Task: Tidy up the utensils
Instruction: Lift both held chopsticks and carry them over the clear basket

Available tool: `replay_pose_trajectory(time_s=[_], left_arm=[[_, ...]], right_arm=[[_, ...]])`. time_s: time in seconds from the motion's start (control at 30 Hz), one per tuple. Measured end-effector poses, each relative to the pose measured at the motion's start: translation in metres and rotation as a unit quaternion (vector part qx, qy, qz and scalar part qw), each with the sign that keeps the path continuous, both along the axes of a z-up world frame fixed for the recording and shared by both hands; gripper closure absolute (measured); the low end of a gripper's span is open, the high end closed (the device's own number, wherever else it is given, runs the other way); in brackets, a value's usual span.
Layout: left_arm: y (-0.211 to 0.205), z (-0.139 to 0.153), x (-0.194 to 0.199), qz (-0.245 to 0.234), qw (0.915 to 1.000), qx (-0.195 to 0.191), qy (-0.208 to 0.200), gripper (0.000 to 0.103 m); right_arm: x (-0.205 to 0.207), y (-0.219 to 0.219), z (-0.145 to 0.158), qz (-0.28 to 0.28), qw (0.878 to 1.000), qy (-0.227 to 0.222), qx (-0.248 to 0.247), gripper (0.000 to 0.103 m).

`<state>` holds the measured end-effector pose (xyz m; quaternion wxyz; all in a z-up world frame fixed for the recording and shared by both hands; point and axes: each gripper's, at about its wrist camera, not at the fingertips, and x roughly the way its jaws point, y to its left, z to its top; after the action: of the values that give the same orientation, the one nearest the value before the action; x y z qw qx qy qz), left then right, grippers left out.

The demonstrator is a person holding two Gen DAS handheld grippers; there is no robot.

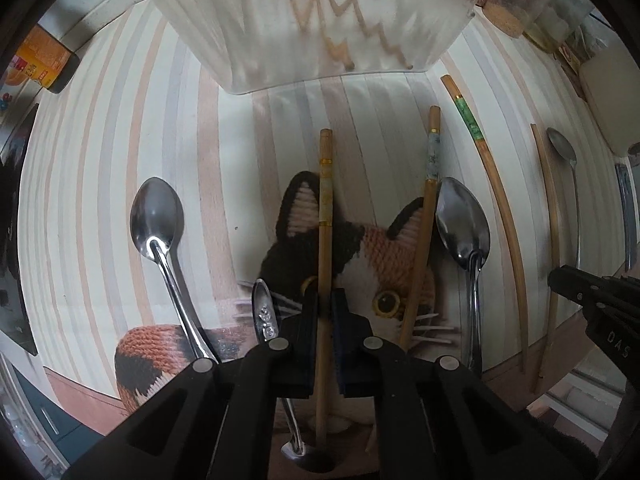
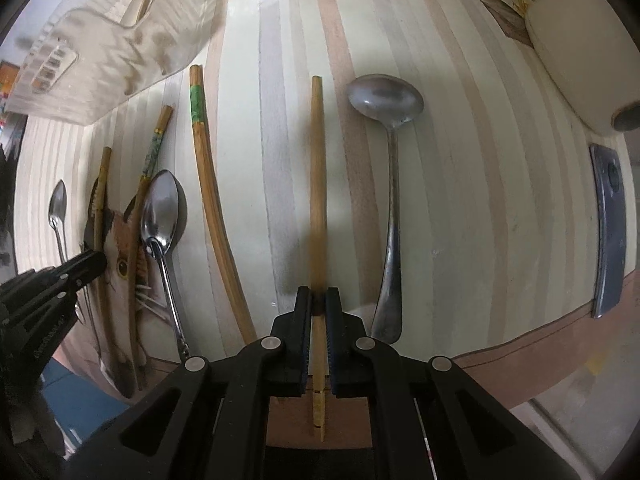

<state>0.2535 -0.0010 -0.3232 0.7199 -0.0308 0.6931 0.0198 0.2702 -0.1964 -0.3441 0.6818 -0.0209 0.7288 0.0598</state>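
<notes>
Between the fingers of the left gripper (image 1: pixel 325 304) a gold-banded chopstick (image 1: pixel 325 200) sits clamped, lying over the cat picture (image 1: pixel 360 256) on the striped surface (image 1: pixel 100 184); the right gripper (image 2: pixel 318 300) is likewise closed on a plain chopstick (image 2: pixel 318 160). Around them lie more pieces — a green-banded chopstick (image 2: pixel 198 108), a shiny spoon (image 1: pixel 157 216) and a dull spoon (image 2: pixel 384 98) — while a clear plastic holder (image 1: pixel 312 20) with chopsticks inside stands at the far end.

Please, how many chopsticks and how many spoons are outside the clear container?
Chopsticks: 4
Spoons: 4
Total: 8
</notes>
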Motion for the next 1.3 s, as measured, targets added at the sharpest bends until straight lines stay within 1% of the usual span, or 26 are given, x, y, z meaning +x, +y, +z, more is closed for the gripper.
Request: replay_pose_trajectory(time_s=[0.07, 0.1, 0.13, 0.23, 0.33, 0.47, 0.53, 0.63, 0.77, 0.97, 1.13, 1.2, 1.27, 1.3], left_arm=[[-0.001, 0.002, -0.003, 0.005, 1.0, -0.003, -0.003, 0.096], [0.007, 0.002, -0.011, 0.006, 1.0, -0.005, -0.004, 0.096], [0.007, 0.002, -0.012, 0.006, 1.0, -0.005, -0.005, 0.096], [0.01, 0.0, -0.011, 0.006, 0.9999, -0.007, -0.006, 0.096], [0.01, 0.002, -0.011, 0.01, 0.9999, -0.009, -0.01, 0.098], [0.01, 0.004, -0.018, 0.013, 0.9998, 0.005, -0.015, 0.099], [0.01, 0.01, -0.024, 0.016, 0.9995, 0.013, -0.024, 0.099], [0.013, 0.023, -0.033, 0.028, 0.9987, 0.013, -0.04, 0.099], [0.02, 0.047, -0.045, 0.047, 0.9968, 0.01, -0.064, 0.099], [0.038, 0.094, -0.06, 0.072, 0.9914, 0.008, -0.109, 0.099], [0.051, 0.143, -0.064, 0.088, 0.984, 0.003, -0.155, 0.099], [0.056, 0.165, -0.059, 0.089, 0.9801, 0.0, -0.177, 0.099], [0.06, 0.185, -0.054, 0.09, 0.976, -0.004, -0.198, 0.099], [0.061, 0.194, -0.051, 0.091, 0.974, -0.008, -0.207, 0.099]], right_arm=[[0.001, 0.001, -0.001, 0.0, 1.0, 0.0, -0.002, 0.096], [0.001, -0.001, -0.001, -0.001, 1.0, 0.0, -0.001, 0.096], [-0.001, 0.007, -0.001, -0.002, 1.0, 0.0, -0.002, 0.096], [0.0, 0.008, 0.0, 0.0, 1.0, -0.001, -0.005, 0.096], [0.001, 0.008, -0.001, 0.007, 1.0, -0.005, -0.015, 0.096], [-0.002, 0.01, -0.001, 0.009, 1.0, -0.013, -0.019, 0.096], [-0.005, 0.011, 0.0, 0.0, 1.0, -0.011, -0.017, 0.096], [-0.008, 0.01, 0.013, -0.001, 1.0, -0.027, -0.01, 0.097], [-0.009, 0.012, 0.033, -0.001, 0.999, -0.05, 0.003, 0.097], [-0.004, 0.02, 0.07, 0.0, 0.996, -0.079, 0.035, 0.097], [0.009, 0.026, 0.113, 0.009, 0.991, -0.112, 0.07, 0.097], [0.015, 0.03, 0.133, 0.013, 0.988, -0.127, 0.086, 0.097], [0.022, 0.032, 0.145, 0.018, 0.985, -0.138, 0.1, 0.097], [0.028, 0.037, 0.156, 0.022, 0.983, -0.145, 0.112, 0.097]])
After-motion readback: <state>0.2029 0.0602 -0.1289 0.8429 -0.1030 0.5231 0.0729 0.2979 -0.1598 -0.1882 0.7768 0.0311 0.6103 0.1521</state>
